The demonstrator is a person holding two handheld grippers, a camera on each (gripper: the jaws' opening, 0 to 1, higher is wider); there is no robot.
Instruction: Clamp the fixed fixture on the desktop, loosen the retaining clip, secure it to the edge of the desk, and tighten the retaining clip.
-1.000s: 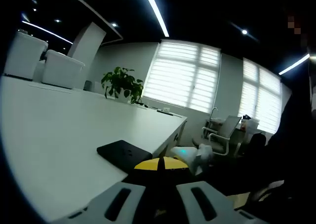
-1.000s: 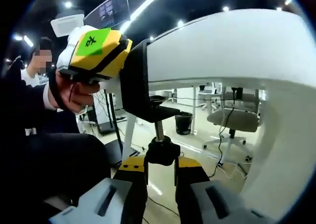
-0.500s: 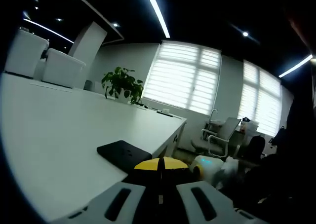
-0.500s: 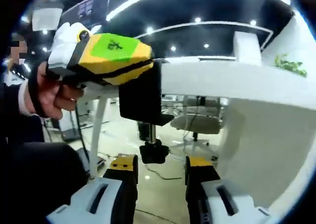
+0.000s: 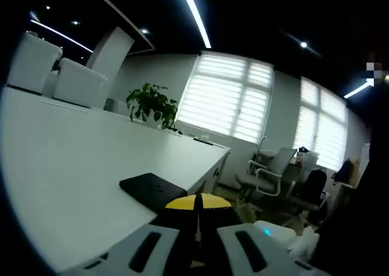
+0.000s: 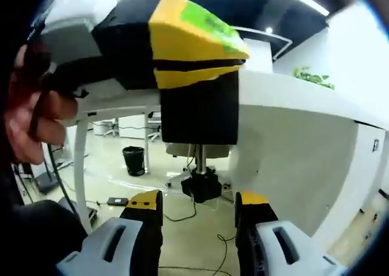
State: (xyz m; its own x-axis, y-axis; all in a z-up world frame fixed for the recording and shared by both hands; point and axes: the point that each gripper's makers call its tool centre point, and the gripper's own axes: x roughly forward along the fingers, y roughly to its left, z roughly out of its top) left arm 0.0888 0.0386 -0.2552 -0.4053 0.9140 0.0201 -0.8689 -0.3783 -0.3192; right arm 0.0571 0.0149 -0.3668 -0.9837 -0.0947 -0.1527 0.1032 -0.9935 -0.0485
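Observation:
A black clamp fixture sits on the edge of the white desk, its screw knob hanging below. My left gripper, yellow and black with a green label, is shut on the fixture from above, held by a hand. My right gripper is open, its yellow-tipped fingers either side of the knob and slightly below it, apart from it. In the left gripper view, the fixture's flat top plate lies on the desk ahead of the left gripper. The right gripper's white body shows low right.
A potted plant and white chair backs stand at the desk's far side. Office chairs are beyond the desk end near the windows. Under the desk are a black bin, desk legs and floor cables.
My right gripper has let go of the screw knob and opened its jaws. Its view has swung round to face the fixture more squarely. The left gripper keeps its hold.

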